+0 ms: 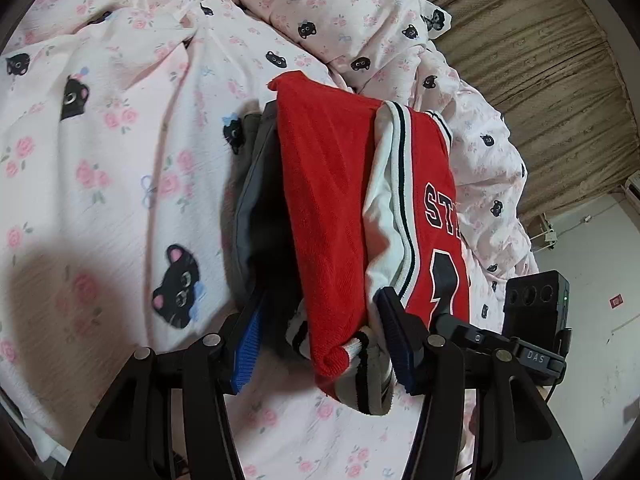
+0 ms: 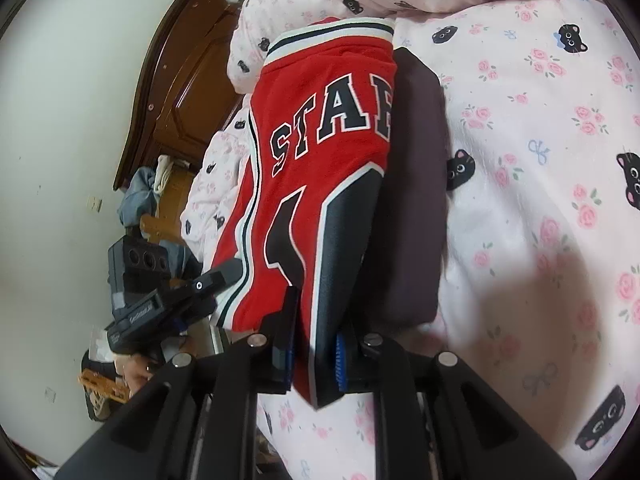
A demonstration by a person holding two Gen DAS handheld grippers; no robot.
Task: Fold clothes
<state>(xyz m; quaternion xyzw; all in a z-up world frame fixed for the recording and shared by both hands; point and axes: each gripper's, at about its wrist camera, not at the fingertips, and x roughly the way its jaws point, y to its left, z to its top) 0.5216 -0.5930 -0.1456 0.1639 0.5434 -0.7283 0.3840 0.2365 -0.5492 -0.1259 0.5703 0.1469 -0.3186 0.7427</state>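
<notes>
A: A bed (image 1: 100,184) with a pink sheet printed in roses and black cats fills both views; a wooden headboard (image 2: 188,92) and white wall sit to the left of the right gripper's fingers.

B: And the garment?

A: The red jersey (image 1: 332,200) hangs doubled over in the air, lifted off the bed, stretching ahead of both pairs of fingers. The left gripper (image 1: 320,344) has its fingers part-closed around a thick bunch of the red cloth and its striped hem. The right gripper (image 2: 316,352) has its fingers pinched narrowly on a black-trimmed corner.

B: How far along is the folding?

A: At least 1 fold seems made, since layers lie over each other. Judged from that, it fits either a mid-fold lift or a carry of a near-finished bundle.

B: Anything unclear?

A: A dark grey cloth (image 2: 416,200) lies beyond the jersey, right of the right fingers; whether it is a separate garment cannot be told. The lettering is cut off by the fold, and the jersey's far side is hidden.
</notes>
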